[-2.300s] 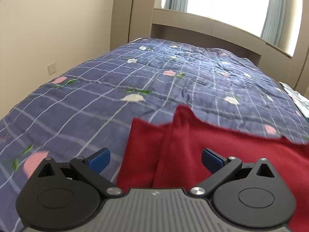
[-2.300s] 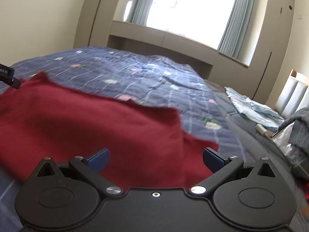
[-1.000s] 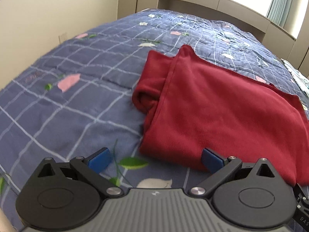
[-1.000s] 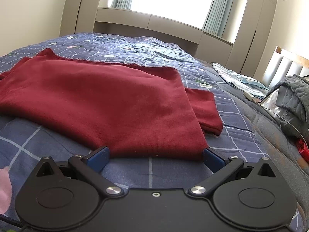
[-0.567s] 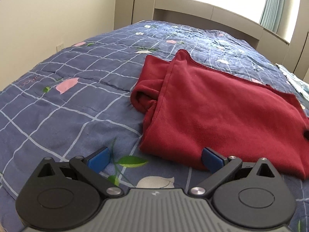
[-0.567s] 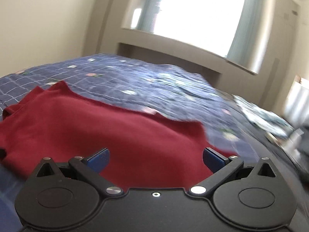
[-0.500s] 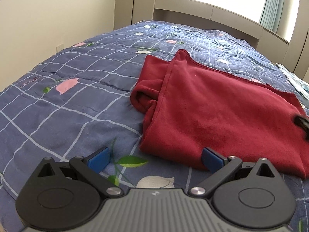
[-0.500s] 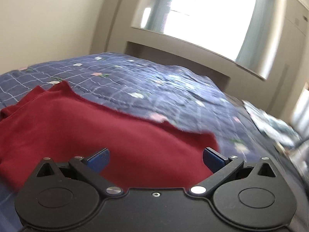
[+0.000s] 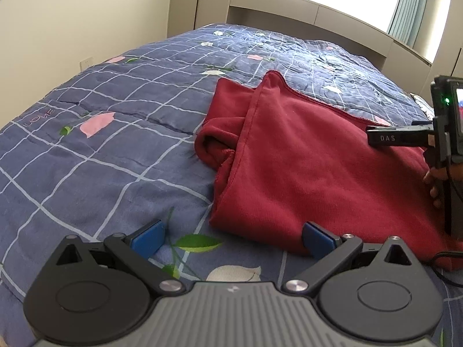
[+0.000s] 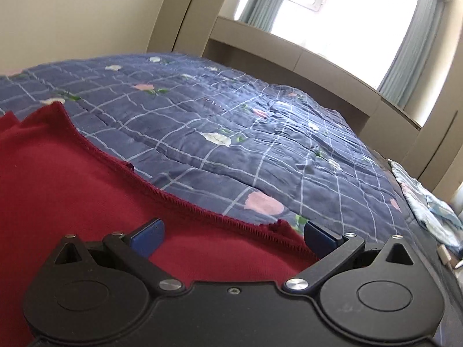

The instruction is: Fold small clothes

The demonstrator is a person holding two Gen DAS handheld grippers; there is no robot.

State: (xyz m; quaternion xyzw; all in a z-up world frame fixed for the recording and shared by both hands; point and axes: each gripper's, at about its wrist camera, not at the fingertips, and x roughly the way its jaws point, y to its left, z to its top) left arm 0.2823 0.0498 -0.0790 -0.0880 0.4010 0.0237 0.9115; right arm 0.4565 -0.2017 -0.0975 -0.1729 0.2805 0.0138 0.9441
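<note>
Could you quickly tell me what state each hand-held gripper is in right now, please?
Left hand-held gripper: open, holding nothing, at the red garment's near edge.
Right hand-held gripper: open, holding nothing, over the garment's far edge.

A folded red garment [image 9: 312, 159] is seen lying on a blue checked quilt [image 9: 115, 144], ahead and right of the left gripper [image 9: 231, 235], whose blue pads are held wide apart. The right pad [image 9: 317, 238] sits at the garment's near hem. The right gripper [image 9: 405, 137] is held over the garment, far right.

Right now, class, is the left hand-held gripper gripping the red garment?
No: the left hand-held gripper is open, nothing between its pads, the red garment lying flat.
</note>
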